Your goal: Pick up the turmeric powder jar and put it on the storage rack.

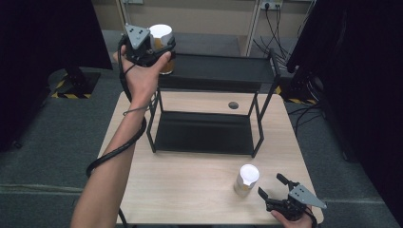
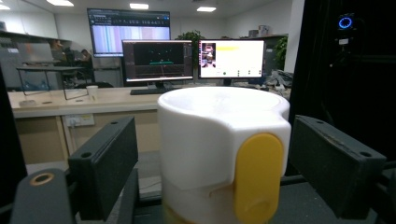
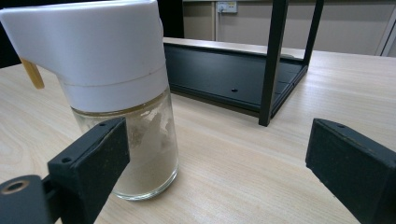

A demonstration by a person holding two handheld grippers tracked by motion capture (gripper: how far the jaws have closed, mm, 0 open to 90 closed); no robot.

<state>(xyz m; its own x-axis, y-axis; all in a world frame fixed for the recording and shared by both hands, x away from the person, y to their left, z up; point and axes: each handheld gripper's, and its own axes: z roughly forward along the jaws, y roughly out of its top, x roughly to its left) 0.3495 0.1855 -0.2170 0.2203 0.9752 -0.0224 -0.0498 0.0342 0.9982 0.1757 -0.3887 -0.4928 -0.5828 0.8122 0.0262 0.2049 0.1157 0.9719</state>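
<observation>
Shaker jar (image 1: 161, 47) with white lid sits at top shelf's (image 1: 223, 69) left end between left gripper's (image 1: 159, 50) jaws — contact unclear. Right gripper (image 1: 274, 186) wide open, empty — second jar (image 1: 246, 180) just beside on table (image 1: 190, 185).

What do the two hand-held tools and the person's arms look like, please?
Both tools, the left tool and the right tool, are black, each topped with a grey three-cornered plate with small holes. Their jaws are flat black blocks with screw holes. A thick black cable trails from the left tool along the forearm. No sleeves are visible.
</observation>
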